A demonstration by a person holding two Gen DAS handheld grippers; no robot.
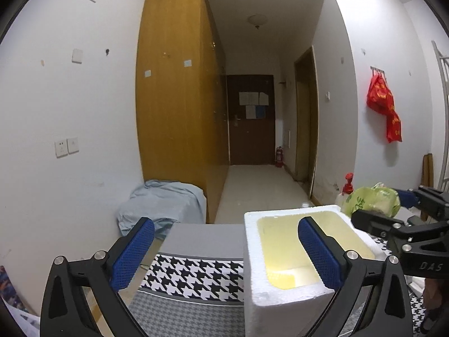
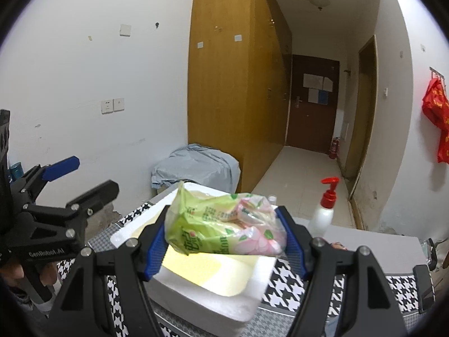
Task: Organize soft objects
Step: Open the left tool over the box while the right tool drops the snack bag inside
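My right gripper (image 2: 224, 233) is shut on a green and pink soft tissue pack (image 2: 221, 226) and holds it above the open white foam box (image 2: 213, 300). The box's inside is yellowish and looks empty. In the left wrist view the same box (image 1: 283, 295) stands right in front, with the pack (image 1: 370, 200) held beyond its far right corner by the right gripper (image 1: 393, 210). My left gripper (image 1: 227, 252) is open and empty, its right finger over the box's opening. It also shows in the right wrist view (image 2: 84, 177), open, left of the box.
The box stands on a table with a houndstooth cloth (image 1: 196, 278). A white pump bottle with a red top (image 2: 322, 213) stands at the table's far right. Beyond are a blue-covered bundle (image 1: 162, 205), a wooden wardrobe (image 1: 174, 84) and a hallway.
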